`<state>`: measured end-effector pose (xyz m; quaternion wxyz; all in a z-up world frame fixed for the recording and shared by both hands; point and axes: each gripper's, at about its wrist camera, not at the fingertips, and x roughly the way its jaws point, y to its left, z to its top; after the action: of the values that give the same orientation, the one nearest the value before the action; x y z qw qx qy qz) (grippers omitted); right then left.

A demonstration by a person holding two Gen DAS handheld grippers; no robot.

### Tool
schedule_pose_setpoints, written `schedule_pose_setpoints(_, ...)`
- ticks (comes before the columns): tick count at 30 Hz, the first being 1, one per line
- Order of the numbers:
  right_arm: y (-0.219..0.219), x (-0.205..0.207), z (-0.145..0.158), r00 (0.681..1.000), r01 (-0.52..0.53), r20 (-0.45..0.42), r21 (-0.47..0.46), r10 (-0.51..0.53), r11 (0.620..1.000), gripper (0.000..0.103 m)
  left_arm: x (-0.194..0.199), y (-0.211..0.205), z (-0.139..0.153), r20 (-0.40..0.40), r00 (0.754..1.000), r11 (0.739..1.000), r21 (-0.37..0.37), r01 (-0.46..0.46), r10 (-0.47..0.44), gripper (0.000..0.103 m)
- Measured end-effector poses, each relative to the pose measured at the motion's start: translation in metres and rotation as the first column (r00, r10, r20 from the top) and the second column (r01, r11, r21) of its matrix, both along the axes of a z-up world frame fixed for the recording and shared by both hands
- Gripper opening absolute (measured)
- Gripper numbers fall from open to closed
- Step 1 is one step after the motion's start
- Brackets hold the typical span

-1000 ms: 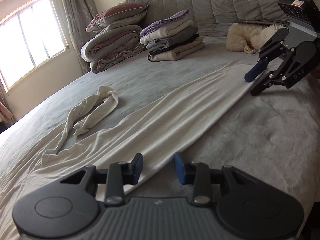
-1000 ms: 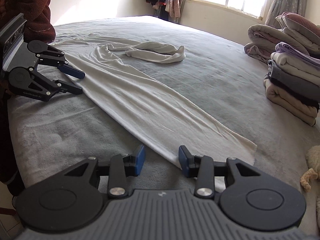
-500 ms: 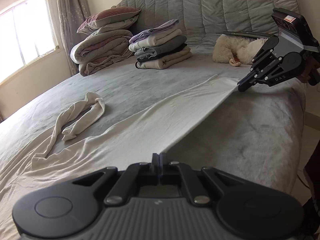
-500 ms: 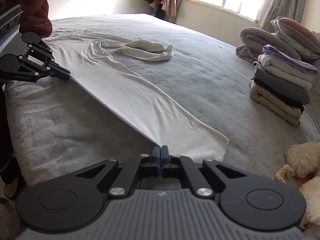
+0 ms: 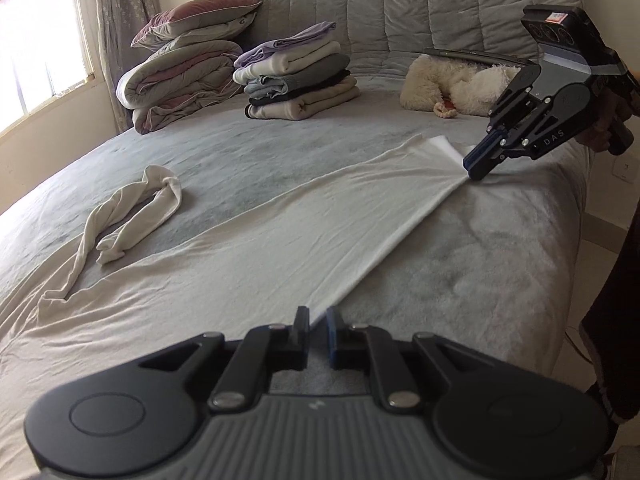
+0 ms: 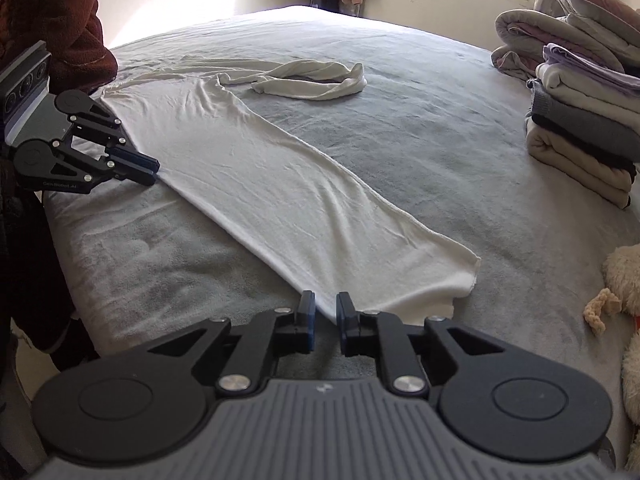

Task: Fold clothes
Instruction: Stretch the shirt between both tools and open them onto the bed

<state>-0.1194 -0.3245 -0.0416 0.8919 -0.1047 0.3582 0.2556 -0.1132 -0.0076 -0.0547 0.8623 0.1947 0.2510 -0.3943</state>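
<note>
A long cream garment (image 5: 280, 248) lies stretched flat along the near side of the grey bed (image 5: 480, 264), with its twisted sleeve (image 5: 136, 216) looped further in. My left gripper (image 5: 317, 326) sits at one end of the garment's near edge. Its jaws are opening, and the cloth's edge runs into the narrow gap without being pressed. My right gripper (image 6: 325, 316) is at the other end of the garment (image 6: 260, 176), jaws likewise opening around the hem. Each gripper shows in the other's view: the right gripper (image 5: 474, 170) and the left gripper (image 6: 154, 172), both low on the cloth.
A stack of folded clothes (image 5: 296, 80) and a pile of pillows and quilts (image 5: 184, 72) stand near the headboard. A white plush toy (image 5: 452, 84) lies beside them. A person's dark red sleeve (image 6: 60, 20) is behind the left gripper. The bed's edge drops off just beside both grippers.
A second ago both grippers stood open at the garment's edge. Half a second ago both were shut on it, pulling it taut. Now both jaws have parted slightly and the cloth lies flat.
</note>
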Motion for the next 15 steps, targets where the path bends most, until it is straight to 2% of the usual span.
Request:
schedule_pose_setpoints(1, -0.003, 0.000, 0.003, 1.000, 0.012, 0.010, 0.026, -0.012, 1.000, 0.031, 0.001, 0.001, 0.002, -0.007, 1.000, 1.000, -0.022, -0.004, 0.004, 0.033)
schedule_pose_setpoints(2, -0.005, 0.001, 0.005, 0.999, 0.028, 0.022, 0.048, -0.029, 0.998, 0.047, 0.003, 0.002, 0.003, -0.009, 1.000, 0.999, -0.039, -0.013, 0.013, 0.037)
schedule_pose_setpoints(3, -0.007, 0.004, 0.007, 0.998, 0.058, 0.034, 0.086, -0.061, 0.995, 0.052, 0.007, 0.002, 0.004, -0.018, 0.999, 0.998, -0.054, -0.033, 0.032, 0.040)
schedule_pose_setpoints(6, -0.012, 0.026, 0.002, 0.982, 0.189, -0.020, 0.184, -0.189, 0.965, 0.053, 0.024, 0.001, -0.001, -0.079, 0.992, 0.992, -0.076, -0.106, 0.100, 0.047)
schedule_pose_setpoints(8, -0.011, 0.041, -0.006, 0.964, 0.265, -0.058, 0.166, -0.259, 0.950, 0.053, 0.035, -0.001, -0.006, -0.137, 0.981, 0.987, -0.062, -0.150, 0.140, 0.048)
schedule_pose_setpoints(10, -0.007, 0.046, -0.009, 0.952, 0.307, -0.043, 0.115, -0.304, 0.945, 0.052, 0.039, 0.000, -0.005, -0.149, 0.972, 0.978, -0.071, -0.195, 0.182, 0.053)
schedule_pose_setpoints(13, -0.003, 0.048, -0.003, 0.943, 0.331, -0.012, 0.124, -0.332, 0.935, 0.052, 0.044, -0.001, 0.002, -0.123, 0.960, 0.960, -0.093, -0.264, 0.252, 0.067)
schedule_pose_setpoints(15, 0.002, 0.050, 0.004, 0.940, 0.337, 0.014, 0.140, -0.342, 0.931, 0.052, 0.052, -0.004, 0.006, -0.110, 0.943, 0.939, -0.113, -0.326, 0.315, 0.082)
